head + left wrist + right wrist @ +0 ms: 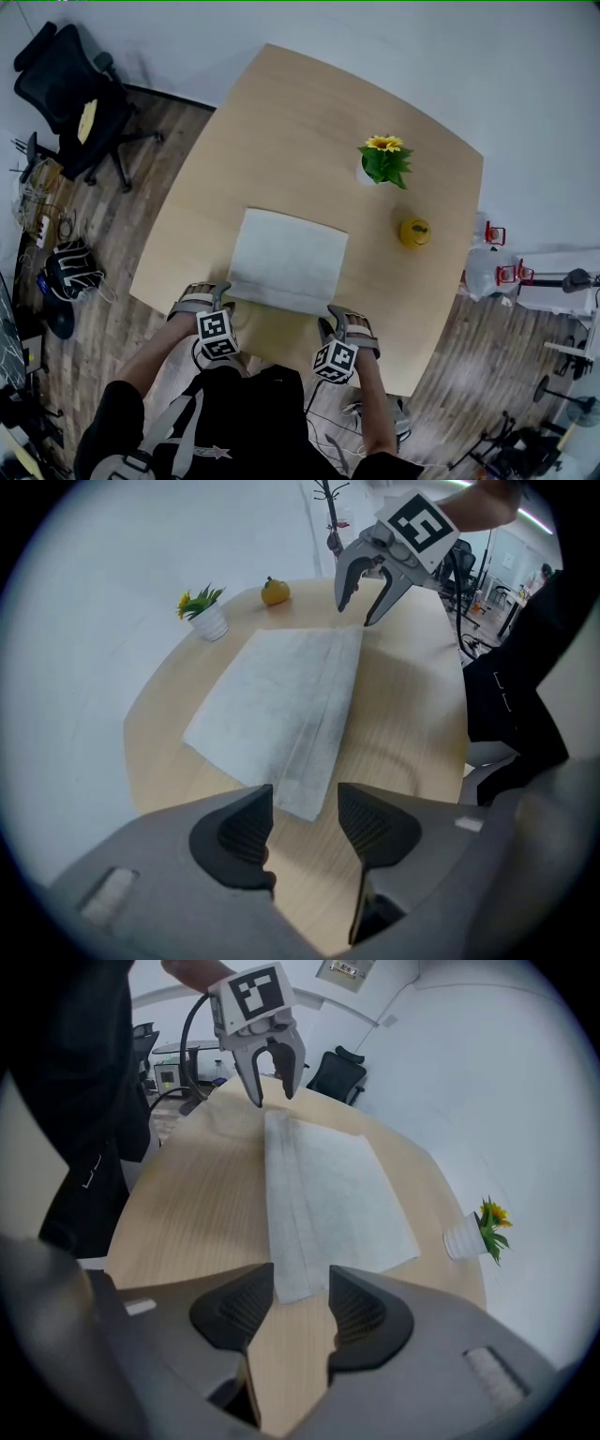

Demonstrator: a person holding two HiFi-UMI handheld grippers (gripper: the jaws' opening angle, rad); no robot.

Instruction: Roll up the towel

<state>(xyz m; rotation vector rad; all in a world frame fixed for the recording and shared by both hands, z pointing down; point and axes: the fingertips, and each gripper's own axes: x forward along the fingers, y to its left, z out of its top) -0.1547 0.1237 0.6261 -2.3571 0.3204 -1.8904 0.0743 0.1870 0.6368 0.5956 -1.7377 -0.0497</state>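
Towel first: the white towel [286, 260] lies flat on the light wood desk [281, 112], close to the edge where the person stands. Far off to the left, a black office chair [66, 80] sits on the wood floor [122, 234], well apart from the desk.

The left hand-held gripper [305, 797] points down at the towel's near left corner. Its two jaws stand apart. The corner shows in the gap between the dark pads, down on the desk, but the pads do not press on it. A cube with square markers [216, 330] rides on this gripper.

Along the near edge of the towel runs a narrow band [286, 1194] that looks folded over, so the cloth seems thicker there. The band goes from one gripper to the other. The rest of the towel is spread out smooth.

The right hand-held gripper [301, 1277] points down at the near right corner. Its jaws stand apart too, and no cloth is pinched in them. The corner shows in the gap between its pads, lying on the desk. This gripper has its own marker cube [335, 360].

Farther right, toward the back of the desk, stands a small white sunflower pot [382, 159]. Near it, a bit closer to the person, sits a round yellow fruit [414, 232]. Both are well apart from the towel.
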